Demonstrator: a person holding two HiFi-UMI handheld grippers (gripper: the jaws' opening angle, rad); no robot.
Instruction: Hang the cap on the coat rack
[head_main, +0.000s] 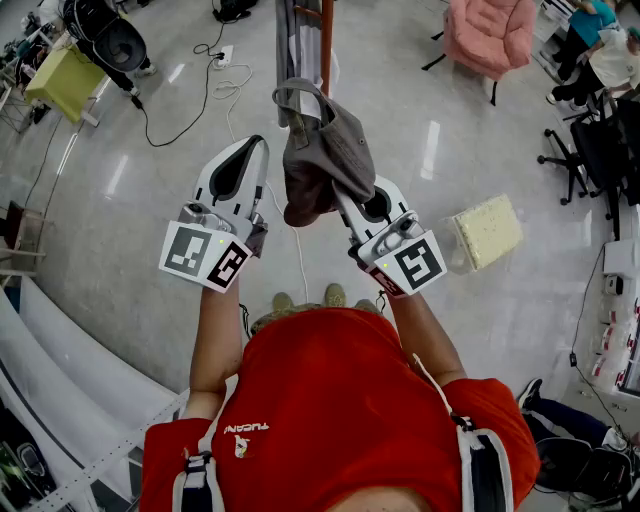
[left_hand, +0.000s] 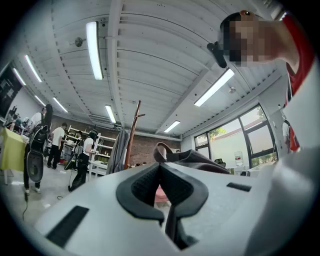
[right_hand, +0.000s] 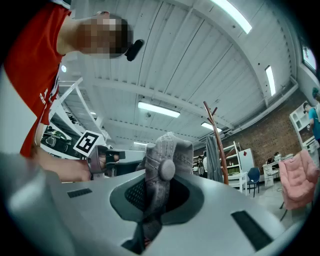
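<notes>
- Step in hand, as I judge it — carrying the cap (head_main: 325, 150) up to the rack (head_main: 325, 30); it is not yet hung.
- Right gripper (right_hand: 156, 196): jaws closed on the cap, pinching a fold of grey cloth; the crown button faces its camera, and the rest of the cap droops over the jaws.
- Left gripper (left_hand: 160, 170): jaws shut tip to tip, with nothing between them; it is held just beside the cap, level with the right one, and plays no part in the grip.
- Where the cap is: in the air in front of the person, in line with the rack's pole; in the head view its strap (head_main: 300, 95) arches toward the pole, but I cannot tell whether it touches.
- A grey garment (head_main: 290, 40) already hangs on the rack, so one side is taken.
- Next move calls for — lifting the cap to a free peg (right_hand: 214, 111) near the pole's top, setting the strap or crown over it, then opening the right jaws only once the peg bears the weight; the soft cloth may slip off a shallow catch.
</notes>
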